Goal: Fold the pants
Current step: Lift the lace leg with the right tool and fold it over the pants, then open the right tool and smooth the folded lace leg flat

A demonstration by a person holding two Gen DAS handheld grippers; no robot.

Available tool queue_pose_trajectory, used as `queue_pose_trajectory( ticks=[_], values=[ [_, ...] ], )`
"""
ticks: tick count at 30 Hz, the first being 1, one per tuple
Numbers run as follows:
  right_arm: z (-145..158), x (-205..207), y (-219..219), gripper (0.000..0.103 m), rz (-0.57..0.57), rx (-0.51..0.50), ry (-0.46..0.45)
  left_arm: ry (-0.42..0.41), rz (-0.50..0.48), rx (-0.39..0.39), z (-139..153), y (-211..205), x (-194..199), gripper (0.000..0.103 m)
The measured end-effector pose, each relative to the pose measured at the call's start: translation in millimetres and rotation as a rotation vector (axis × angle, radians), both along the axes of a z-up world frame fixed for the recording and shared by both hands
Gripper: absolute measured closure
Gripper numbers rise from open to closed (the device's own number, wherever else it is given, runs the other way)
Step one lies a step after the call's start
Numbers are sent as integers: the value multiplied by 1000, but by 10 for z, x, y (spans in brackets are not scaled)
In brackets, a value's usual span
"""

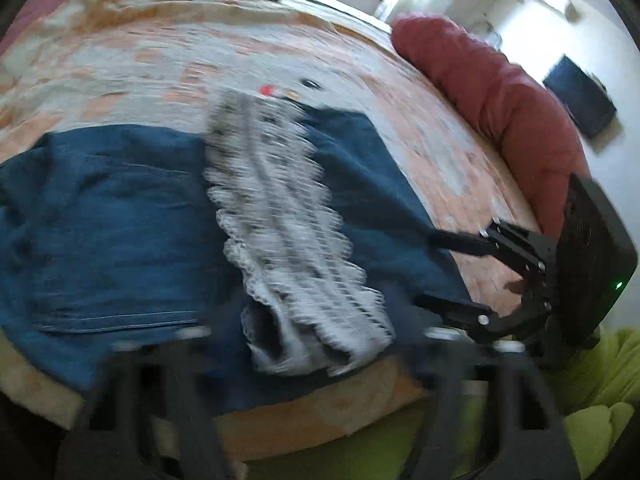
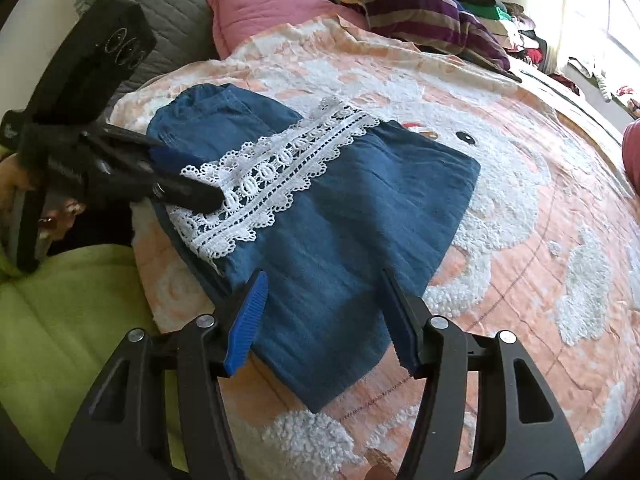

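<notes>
While no box, basket or other container shows in either view, the pants [image 2: 332, 216] lie spread on a peach and white blanket [image 2: 520, 208] that covers the bed. They are dark blue denim, already doubled over into a rough rectangle, with a band of white lace trim [image 2: 272, 184] running across the top layer.

Relative to the pants, the right gripper [image 2: 326, 318] hovers over their near edge, its blue-padded fingers [image 2: 248, 320] standing well apart with denim seen between them but neither pad pressing on it. The left gripper [image 2: 200, 184] sits at the far-left edge of the pants, at the end of the lace band; its dark fingers are close together, one lying on top of the lace and one on the denim beside it, and whether they pinch any cloth I cannot tell. The left wrist view is badly smeared.

Beyond the pants, toward the head of the bed, lie a pink pillow [image 2: 260, 12] and a striped pillow [image 2: 432, 20]. A lime green cover [image 2: 68, 312] lies beside the blanket, on the near-left side of the pants.
</notes>
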State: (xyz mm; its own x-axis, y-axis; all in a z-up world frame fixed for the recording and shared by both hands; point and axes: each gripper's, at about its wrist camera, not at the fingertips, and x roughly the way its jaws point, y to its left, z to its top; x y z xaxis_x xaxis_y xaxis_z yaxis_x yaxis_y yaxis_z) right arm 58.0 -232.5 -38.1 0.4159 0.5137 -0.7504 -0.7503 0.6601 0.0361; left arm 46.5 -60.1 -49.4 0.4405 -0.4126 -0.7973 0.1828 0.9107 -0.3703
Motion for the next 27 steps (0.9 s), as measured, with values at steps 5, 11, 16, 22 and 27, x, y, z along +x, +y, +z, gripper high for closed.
queue_pose_trajectory(
  ticks=[5,11,16,22,27],
  values=[
    [6,-7,-67,51,-14,3,-7,-15,-44,-56,112,65,-59,89],
    [104,25,24,50,9,11,-35,61,19,-16,-84,264,-66,73],
    [275,238,72,45,-9,19,-115,-80,55,94,291,254,-185,57],
    [241,813,203,40,-50,-52,-72,-154,-68,241,357,-219,-209,57],
    [145,1043,370,40,22,-33,-10,-34,-82,274,63,-222,-89,57]
  ],
)
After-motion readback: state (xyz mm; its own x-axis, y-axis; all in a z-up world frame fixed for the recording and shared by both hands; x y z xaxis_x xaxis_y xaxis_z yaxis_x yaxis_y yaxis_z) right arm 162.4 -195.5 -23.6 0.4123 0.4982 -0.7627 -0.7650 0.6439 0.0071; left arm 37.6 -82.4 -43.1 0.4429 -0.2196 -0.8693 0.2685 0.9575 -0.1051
